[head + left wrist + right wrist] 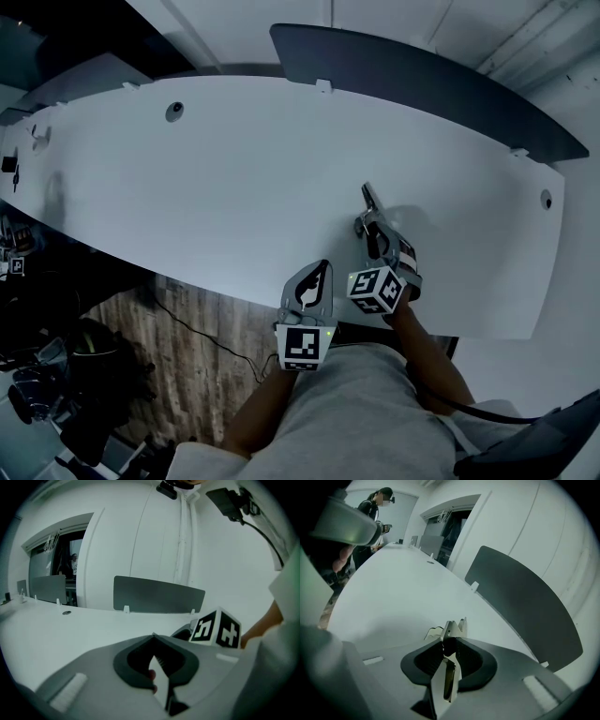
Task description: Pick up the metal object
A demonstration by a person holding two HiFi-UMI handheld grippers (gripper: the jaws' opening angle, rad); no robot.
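Our right tongs (449, 641) grip the metal object (453, 628), its end jutting past the tips, low over the white table (234, 169) near its front edge. Our right forearm (424, 354) reaches forward. Our left tongs (153, 638), tips together and empty, hang just beside, at the table's edge.

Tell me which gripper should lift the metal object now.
Right: the right gripper already grips the metal object, while the left gripper sits empty, back near the edge of the table.
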